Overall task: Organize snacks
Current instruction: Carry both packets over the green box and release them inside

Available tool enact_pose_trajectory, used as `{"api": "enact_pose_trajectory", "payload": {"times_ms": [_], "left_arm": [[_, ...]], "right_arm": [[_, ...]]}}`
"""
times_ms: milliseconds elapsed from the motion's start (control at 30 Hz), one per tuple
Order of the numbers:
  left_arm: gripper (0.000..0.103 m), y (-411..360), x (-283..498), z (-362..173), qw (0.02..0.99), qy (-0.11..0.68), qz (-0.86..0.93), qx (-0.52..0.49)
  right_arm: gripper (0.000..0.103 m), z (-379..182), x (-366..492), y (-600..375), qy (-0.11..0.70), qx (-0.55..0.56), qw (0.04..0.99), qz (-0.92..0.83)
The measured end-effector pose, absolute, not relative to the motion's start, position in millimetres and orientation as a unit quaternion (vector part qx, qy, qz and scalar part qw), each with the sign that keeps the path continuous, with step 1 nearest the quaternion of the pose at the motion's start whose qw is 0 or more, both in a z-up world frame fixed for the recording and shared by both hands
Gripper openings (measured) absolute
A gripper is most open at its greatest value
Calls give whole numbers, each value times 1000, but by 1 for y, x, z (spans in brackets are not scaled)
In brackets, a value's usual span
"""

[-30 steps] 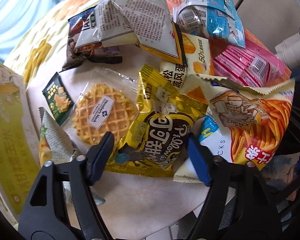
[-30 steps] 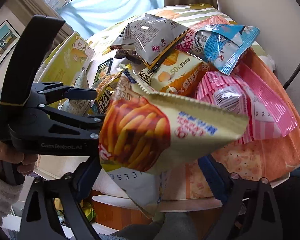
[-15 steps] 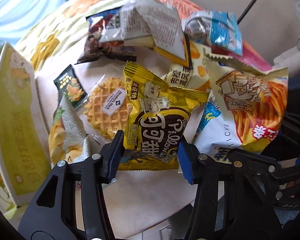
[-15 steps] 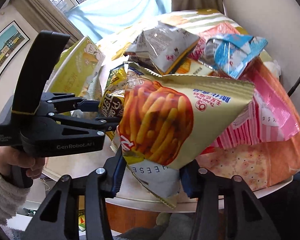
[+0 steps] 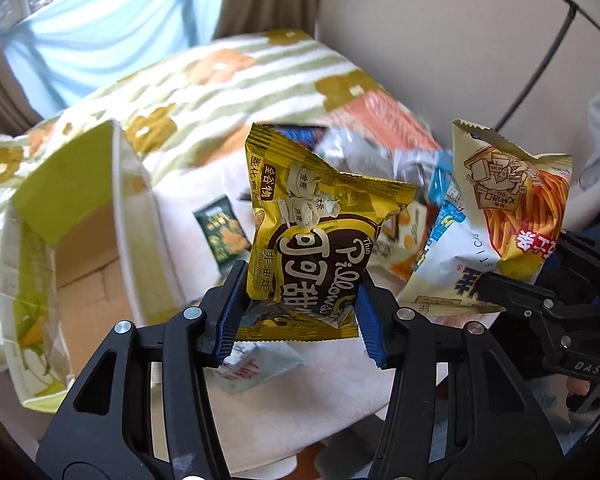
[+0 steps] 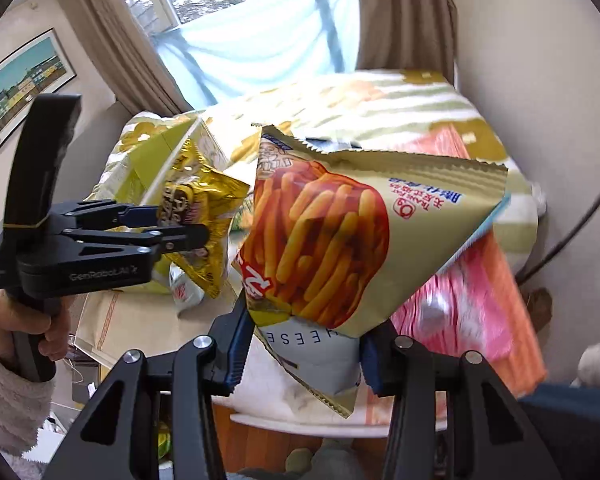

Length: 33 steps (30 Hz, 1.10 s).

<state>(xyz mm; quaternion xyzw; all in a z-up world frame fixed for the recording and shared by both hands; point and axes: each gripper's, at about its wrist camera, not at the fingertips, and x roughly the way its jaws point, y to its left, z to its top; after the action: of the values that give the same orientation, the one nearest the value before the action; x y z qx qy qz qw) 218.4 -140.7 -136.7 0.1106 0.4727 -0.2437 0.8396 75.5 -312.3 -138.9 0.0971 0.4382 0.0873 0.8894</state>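
Fingers [image 5: 231,312] of the left gripper [image 5: 300,316] are closed on the lower part of a yellow snack bag [image 5: 320,240], which stands upright at the centre of the left wrist frame, lifted clear of the table [image 5: 320,384]. Fingers [image 6: 236,356] of the right gripper [image 6: 300,356] pinch a bag of orange sticks [image 6: 340,240] together with a pale bag [image 6: 320,356] under it, at the centre of the right wrist frame. To the left there, the left gripper appears side-on with its yellow bag. An open cardboard box [image 5: 88,280] sits at the left of the left wrist frame. More snack packets [image 5: 380,160] lie blurred behind, on the table.
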Motion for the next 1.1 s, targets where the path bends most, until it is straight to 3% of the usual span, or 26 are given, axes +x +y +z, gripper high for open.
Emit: {"api": "enact_pose_trajectory", "payload": {"times_ms": [267,467,833,1100], "left_arm": [[47,-84,232,-83,881,437,-169,68],[47,-14,251,-80,889,444,-110,38],[47,108,292,-132,861,505,-57,4],[47,134,306,-180,831,550,-76,33]], "right_arm": [[43,-94,118,-289,408,52,898,154],[43,-76,150,-244,400,26,894,199],[43,-90,201,-142,437,-1,875,210],[43,-108,221,-97,471,-11,862,186]]}}
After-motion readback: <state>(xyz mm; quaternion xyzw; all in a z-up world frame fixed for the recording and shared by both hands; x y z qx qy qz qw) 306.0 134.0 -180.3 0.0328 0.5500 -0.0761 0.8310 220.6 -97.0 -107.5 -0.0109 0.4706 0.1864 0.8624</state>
